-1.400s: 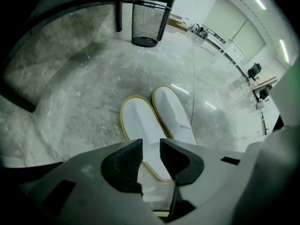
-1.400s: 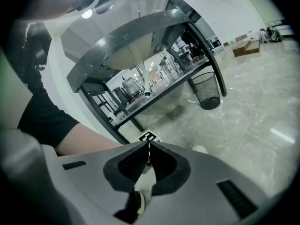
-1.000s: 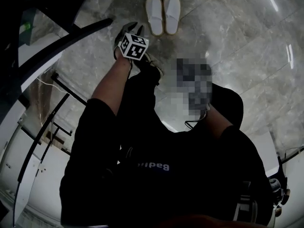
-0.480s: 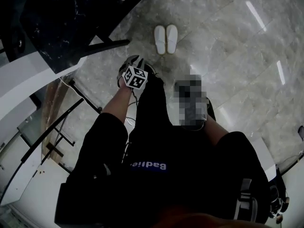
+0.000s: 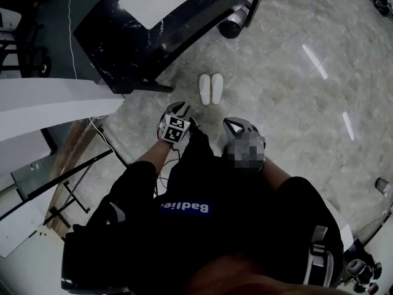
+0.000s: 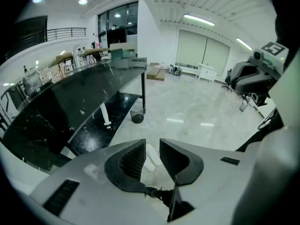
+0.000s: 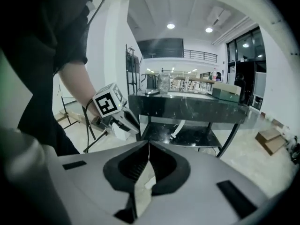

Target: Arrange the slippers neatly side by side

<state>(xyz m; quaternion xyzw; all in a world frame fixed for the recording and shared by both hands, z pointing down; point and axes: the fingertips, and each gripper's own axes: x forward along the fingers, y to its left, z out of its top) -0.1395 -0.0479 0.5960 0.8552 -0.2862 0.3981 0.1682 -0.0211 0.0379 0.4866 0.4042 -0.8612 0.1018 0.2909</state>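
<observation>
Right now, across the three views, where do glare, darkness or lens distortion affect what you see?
Head view: ceiling-light streaks glare on the floor; the white slippers read clearly. Left gripper view: fisheye bows the black table. Right gripper view: dark vignetted corners, bright ceiling lights.

Floor point(image 5: 295, 103): glossy grey marble, glinting | Furniture: long black table point(image 5: 116, 39), dark bin point(image 6: 137, 117) beside its leg | Light: ceiling strips point(image 6: 199, 20) on | Upstairs: railed balcony point(image 7: 201, 55)
</observation>
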